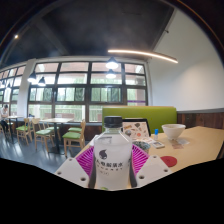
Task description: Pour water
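The water bottle between the fingers carries a white label with a pink band of print, too small to read. Nothing legible shows on the bowl at two o'clock.

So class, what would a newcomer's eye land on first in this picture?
The clear water bottle with its white cap stands upright between the hand-held gripper fingers, whose pink pads press its sides. Beyond it, to the right on the pale table, sits a white bowl; a green booth seat lies behind.
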